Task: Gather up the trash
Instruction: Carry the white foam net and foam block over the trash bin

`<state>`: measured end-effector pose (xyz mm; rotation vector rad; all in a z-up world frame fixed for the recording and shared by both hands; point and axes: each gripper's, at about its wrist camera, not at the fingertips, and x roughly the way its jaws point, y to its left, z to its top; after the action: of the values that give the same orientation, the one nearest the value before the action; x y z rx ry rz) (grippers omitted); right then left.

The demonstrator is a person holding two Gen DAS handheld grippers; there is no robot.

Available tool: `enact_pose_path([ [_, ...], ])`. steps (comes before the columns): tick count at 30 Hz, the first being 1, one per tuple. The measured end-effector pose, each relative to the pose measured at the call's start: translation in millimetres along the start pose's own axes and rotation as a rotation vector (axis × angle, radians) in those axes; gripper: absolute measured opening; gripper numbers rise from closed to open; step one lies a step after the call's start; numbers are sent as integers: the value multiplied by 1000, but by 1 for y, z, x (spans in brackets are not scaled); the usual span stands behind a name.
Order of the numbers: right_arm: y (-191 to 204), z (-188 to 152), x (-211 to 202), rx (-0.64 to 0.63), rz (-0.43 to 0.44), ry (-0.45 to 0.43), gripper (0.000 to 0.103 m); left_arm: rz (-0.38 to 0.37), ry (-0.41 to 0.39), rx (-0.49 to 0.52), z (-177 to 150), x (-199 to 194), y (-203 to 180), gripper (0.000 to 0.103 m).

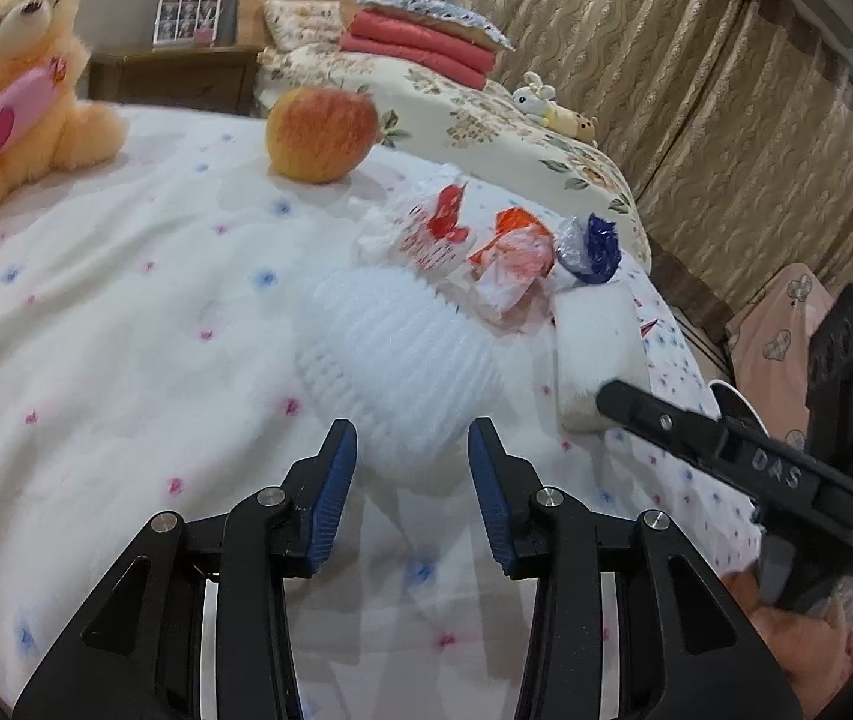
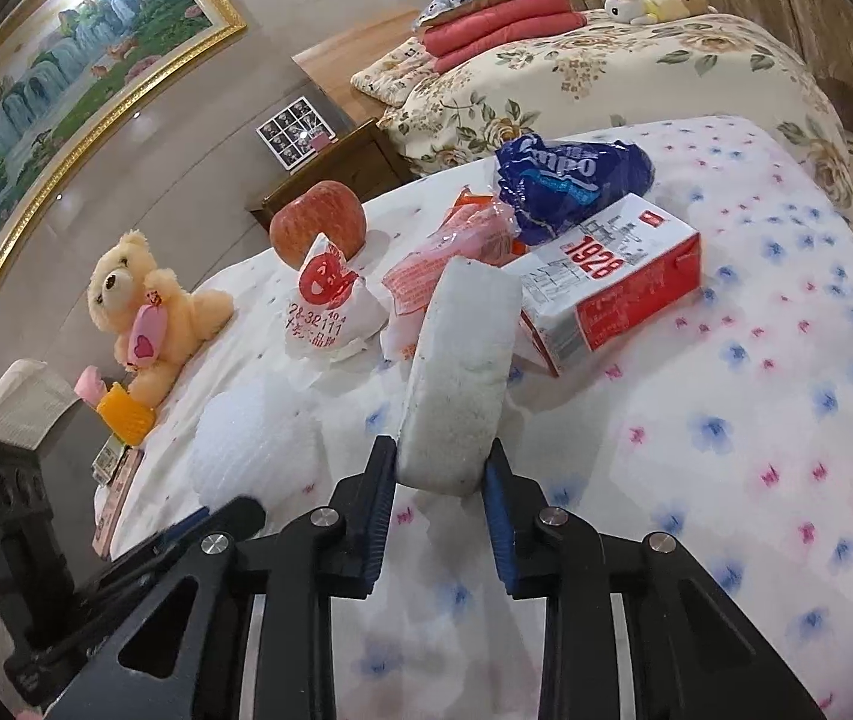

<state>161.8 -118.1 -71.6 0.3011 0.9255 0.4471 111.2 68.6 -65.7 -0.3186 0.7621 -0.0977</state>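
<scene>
On the white flowered bedspread (image 1: 126,312) lies a white ribbed foam net (image 1: 402,360), also in the right wrist view (image 2: 258,438). My left gripper (image 1: 411,468) stands open, with the net's near end between its blue pads, apart from both. My right gripper (image 2: 441,474) is shut on a white foam block (image 2: 462,360) that stands on edge; the same foam block (image 1: 597,336) shows in the left wrist view. Behind them lie a white paper wrapper with red print (image 2: 330,300), an orange wrapper (image 2: 450,258), a blue bag (image 2: 570,180) and a red-and-white carton (image 2: 612,282).
An apple (image 1: 321,135) and a teddy bear (image 1: 18,90) sit on the far side of the bedspread. A second bed with a floral cover (image 1: 516,132) and folded red quilts (image 1: 426,48) stands behind. A wooden nightstand (image 1: 174,75) is between the beds. A white basket (image 2: 24,408) stands at the left.
</scene>
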Motion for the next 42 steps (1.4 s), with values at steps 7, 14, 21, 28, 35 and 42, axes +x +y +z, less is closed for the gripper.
enact_pose_path([
  [7,-10,-9,-23,12,-4,-21,28,-7,-6,33,-2,1,-11,15],
  [14,-27,-20,-43,40,-50,-47,28,-47,4,76,-7,-2,-35,13],
  [21,-48,-27,-66,73,-82,-77,28,-110,4,130,-11,-7,-66,12],
  [28,-70,-31,-85,114,-122,-100,28,-165,32,174,-18,-2,-97,12],
  [35,-94,-35,-106,157,-159,-136,28,-210,48,231,-21,2,-129,12],
  [42,-115,-37,-125,186,-194,-161,28,-252,63,286,-25,9,-162,12],
])
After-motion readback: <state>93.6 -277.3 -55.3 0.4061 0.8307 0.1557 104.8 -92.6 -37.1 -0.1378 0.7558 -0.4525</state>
